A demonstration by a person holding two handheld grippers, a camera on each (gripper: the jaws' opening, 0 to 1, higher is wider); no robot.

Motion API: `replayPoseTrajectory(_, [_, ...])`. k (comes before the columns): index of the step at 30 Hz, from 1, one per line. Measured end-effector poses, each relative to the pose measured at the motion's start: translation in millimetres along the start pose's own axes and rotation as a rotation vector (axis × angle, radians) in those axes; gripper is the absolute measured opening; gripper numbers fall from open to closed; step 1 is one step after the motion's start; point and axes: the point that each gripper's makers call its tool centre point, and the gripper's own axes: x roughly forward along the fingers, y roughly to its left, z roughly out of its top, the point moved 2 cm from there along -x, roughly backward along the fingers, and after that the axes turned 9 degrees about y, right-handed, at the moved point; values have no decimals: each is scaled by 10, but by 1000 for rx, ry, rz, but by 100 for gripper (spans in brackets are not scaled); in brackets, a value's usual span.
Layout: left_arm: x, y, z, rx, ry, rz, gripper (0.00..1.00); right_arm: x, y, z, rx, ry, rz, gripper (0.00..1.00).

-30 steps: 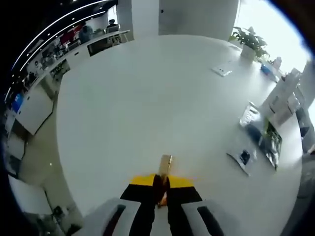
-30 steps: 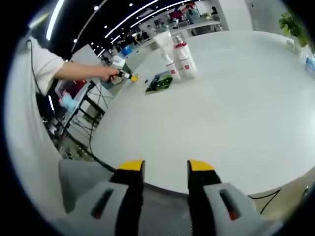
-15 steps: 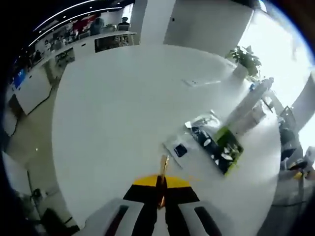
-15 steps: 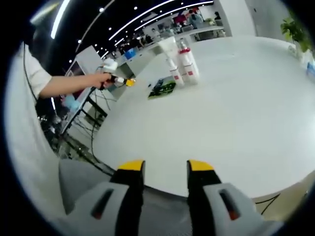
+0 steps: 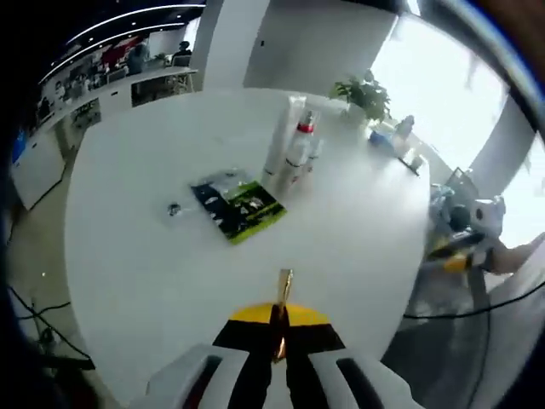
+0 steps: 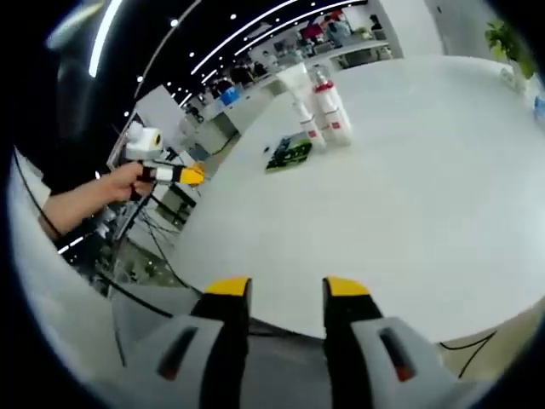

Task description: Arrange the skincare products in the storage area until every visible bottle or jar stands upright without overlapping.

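Observation:
A tall white tube, a white bottle with a red cap (image 5: 299, 146) and a smaller bottle stand upright together at the far side of the round white table (image 5: 153, 273). A green-and-black packet (image 5: 248, 210) lies flat in front of them, partly over a silvery packet (image 5: 213, 182). My left gripper (image 5: 278, 317) is shut on a thin gold packet (image 5: 285, 285), held edge-on above the table's near edge. My right gripper (image 6: 285, 294) is open and empty at the table's rim, far from the bottles (image 6: 324, 109) and the green packet (image 6: 290, 154). The left gripper (image 6: 174, 175) appears off the table's left side.
A potted plant (image 5: 364, 90) and small items stand at the table's far right. A small dark item (image 5: 173, 209) lies left of the packets. The right gripper (image 5: 460, 254) shows in a hand past the table's right edge. Cables hang under the table; desks stand beyond it.
The left gripper view has swung round, bringing the bottles and packets to its middle. In the right gripper view the left gripper has drawn back from the table edge, down and to the left.

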Motion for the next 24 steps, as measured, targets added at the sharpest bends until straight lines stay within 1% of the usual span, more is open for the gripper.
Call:
replayPoseTrajectory(1, [-12,-44,-19,-5,-4,-4,3,-1,15,-2,-6,1,6,35])
replayPoseTrajectory(2, [-60,-193,-55,-24,-39,-20,3,-4,64,-9,-27,2,22,35])
replayPoseTrajectory(3, [-83,-270,-55,-50,-67,-28,3,-3,84,-16,-35,4,28,35])
replayPoseTrajectory(5, [-116,-391,-68,-87,-105,-47,3,-11,122,-10,-47,2,40,34])
replayPoseTrajectory(6, [-131,-500,-69,-104,-138,-66,3,-24,143,13,-50,-10,52,34])
replayPoseTrajectory(7, [-134,-571,-78,-116,-147,-84,3,-26,148,20,-48,-13,56,34])
replayPoseTrajectory(8, [-134,-644,-97,-149,-154,-95,3,-29,162,31,-44,-16,70,34])
replayPoseTrajectory(10, [-144,-755,-113,-155,-168,-94,3,-50,216,54,-35,-12,106,34])
replayPoseTrajectory(11, [-150,-797,-103,-166,-177,-100,3,-58,235,67,-41,-13,114,34])
replayPoseTrajectory(13, [-171,-921,-69,-186,-203,-124,3,-101,352,178,-85,-46,150,35])
replayPoseTrajectory(15, [-189,-1028,-39,-183,-215,-132,3,-116,506,283,-109,-60,193,35])
replayPoseTrajectory(18, [-202,-1181,5,-159,-226,-154,3,-127,744,462,-138,-98,261,35])
replayPoseTrajectory(19, [-202,-1211,17,-152,-225,-163,3,-135,854,518,-154,-104,293,35])
replayPoseTrajectory(21, [-208,-1281,30,-134,-220,-179,3,-147,1012,590,-182,-109,342,35])
replayPoseTrajectory(23, [-233,-1333,64,-118,-228,-181,4,-155,1104,625,-198,-108,367,35])
replayPoseTrajectory(24, [-244,-1367,73,-117,-232,-197,4,-161,1163,642,-206,-100,389,35])
